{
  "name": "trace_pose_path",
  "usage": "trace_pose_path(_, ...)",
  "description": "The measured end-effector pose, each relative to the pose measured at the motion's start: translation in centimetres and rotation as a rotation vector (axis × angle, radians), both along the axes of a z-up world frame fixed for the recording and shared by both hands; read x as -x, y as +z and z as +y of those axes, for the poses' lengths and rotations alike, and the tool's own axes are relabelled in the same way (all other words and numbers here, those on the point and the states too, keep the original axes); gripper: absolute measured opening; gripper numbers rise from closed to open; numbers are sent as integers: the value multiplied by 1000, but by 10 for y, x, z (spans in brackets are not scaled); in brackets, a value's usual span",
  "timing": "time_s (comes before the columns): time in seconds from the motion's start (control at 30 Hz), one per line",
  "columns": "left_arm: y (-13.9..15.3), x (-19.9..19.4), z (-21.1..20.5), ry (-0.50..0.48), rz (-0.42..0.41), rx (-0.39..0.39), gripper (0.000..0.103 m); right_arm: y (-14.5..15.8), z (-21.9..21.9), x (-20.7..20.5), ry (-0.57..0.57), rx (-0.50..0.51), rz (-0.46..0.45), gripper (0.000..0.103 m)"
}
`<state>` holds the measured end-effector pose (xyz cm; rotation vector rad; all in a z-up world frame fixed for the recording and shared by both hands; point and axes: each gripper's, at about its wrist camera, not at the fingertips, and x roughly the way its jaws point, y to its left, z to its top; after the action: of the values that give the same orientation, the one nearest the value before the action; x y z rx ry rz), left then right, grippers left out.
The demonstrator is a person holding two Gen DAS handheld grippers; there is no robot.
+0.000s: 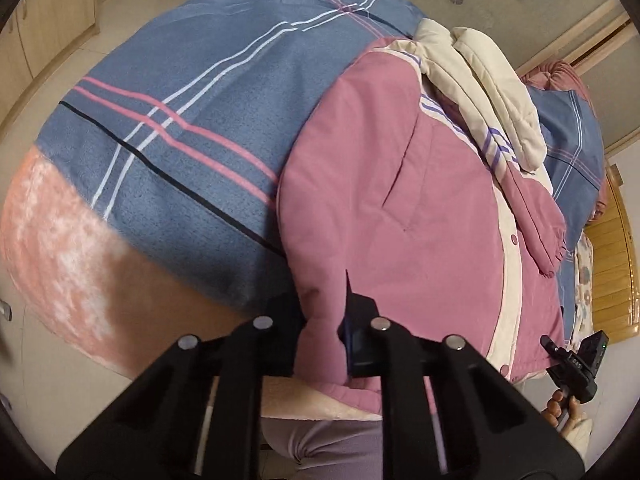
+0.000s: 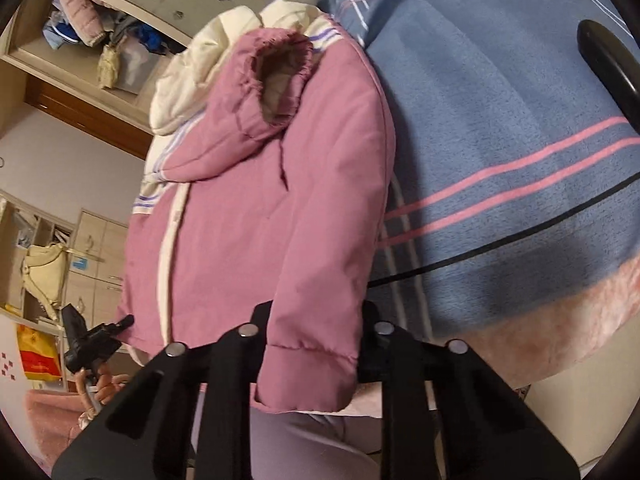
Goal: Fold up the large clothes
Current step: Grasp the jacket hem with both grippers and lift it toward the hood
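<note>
- Two grippers are at the near hem of a pink padded jacket (image 1: 400,216) that lies on a bed covered by a blue plaid blanket (image 1: 208,120).
- The left gripper (image 1: 324,332) has its jaws clamped on the jacket's bottom corner, with pink fabric bunched between the black fingers (image 1: 360,336).
- The right gripper (image 2: 316,340) has its jaws closed on the opposite bottom corner, where the padded hem hangs down between them.
- The jacket has a cream front strip with snap buttons (image 1: 514,238) and a cream hood (image 1: 492,92) at the far end.
- A sleeve is folded over the front, its elastic cuff (image 2: 280,76) open toward the right wrist camera.
- The blanket's pink fleecy border (image 1: 60,248) hangs over the near bed edge.
- An open cupboard (image 2: 92,36) full of clothes stands beyond the bed.
</note>
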<state>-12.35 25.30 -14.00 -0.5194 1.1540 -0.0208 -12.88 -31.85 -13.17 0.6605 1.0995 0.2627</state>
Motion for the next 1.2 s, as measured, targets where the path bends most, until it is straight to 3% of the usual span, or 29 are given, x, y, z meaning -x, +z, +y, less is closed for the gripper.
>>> trace_pose_path(0.1,12,5,-3,4,-45,19,11,8,0,2,0,-52,-26,12)
trace_pose_path(0.3,51,8,6,1,-183,176,9,45,-7,-3,5,-307,-186,9)
trace_pose_path(0.43,92,-10,16,2,-333,348,9,85,-10,-22,21,-377,-304,8)
trace_pose_path(0.53,124,-46,23,28,-407,400,9,118,-15,-51,18,-400,-385,8)
trace_pose_path(0.6,144,-75,22,46,-432,360,10,140,-17,-82,8,-398,-428,8)
trace_pose_path(0.7,166,-132,20,68,-442,379,10,166,-19,-138,-9,-352,-467,8)
trace_pose_path(0.8,178,-203,13,94,-412,344,10,179,-24,-195,-44,-332,-478,8)
trace_pose_path(0.87,179,-243,9,123,-427,332,10,180,-25,-235,-82,-314,-471,8)
trace_pose_path(1.0,162,-318,2,149,-358,311,10,163,-30,-305,-155,-260,-420,8)
trace_pose_path(1.1,127,-374,1,174,-287,306,10,134,-25,-352,-185,-175,-370,8)
trace_pose_path(1.2,63,-423,4,212,-152,319,11,81,-28,-396,-232,-224,-270,9)
